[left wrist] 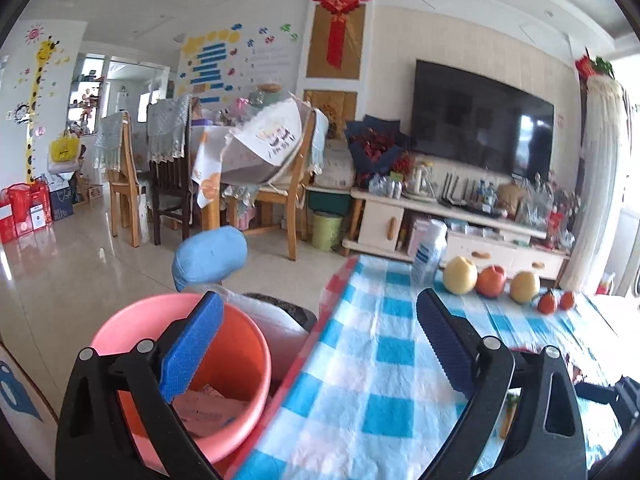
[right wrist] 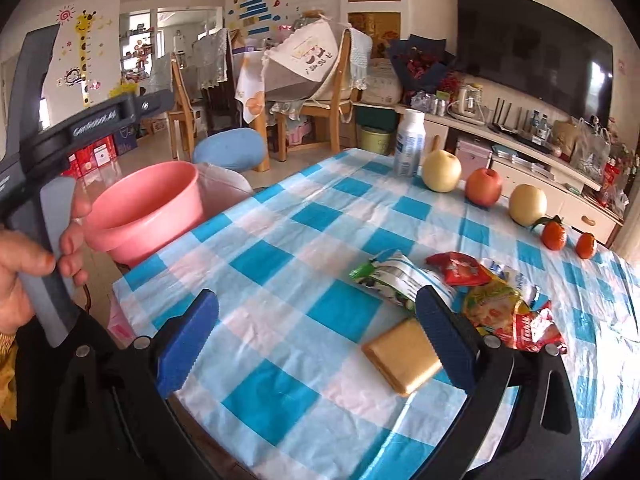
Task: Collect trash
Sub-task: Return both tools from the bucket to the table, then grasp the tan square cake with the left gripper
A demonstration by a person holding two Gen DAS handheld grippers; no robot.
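A pink bucket (left wrist: 120, 320) stands beside the table's left edge, with crumpled paper scraps (left wrist: 208, 412) lying inside it. My left gripper (left wrist: 316, 300) is open and empty, its left finger over the bucket and its right finger over the checked tablecloth (left wrist: 380, 360). In the right wrist view the bucket (right wrist: 148, 204) is at the far left. Trash lies on the cloth: a tan flat packet (right wrist: 404, 354), a green-white wrapper (right wrist: 388, 280), a red wrapper (right wrist: 460, 268), a yellow packet (right wrist: 492, 300). My right gripper (right wrist: 316, 296) is open, and its right finger stands beside the tan packet.
Two pears (right wrist: 442, 172), an apple (right wrist: 484, 186), two tangerines (right wrist: 554, 236) and a white bottle (right wrist: 408, 144) line the table's far edge. A hand (right wrist: 24, 272) holds the other gripper's handle at the left. A blue cushioned stool (left wrist: 210, 256) stands behind the bucket.
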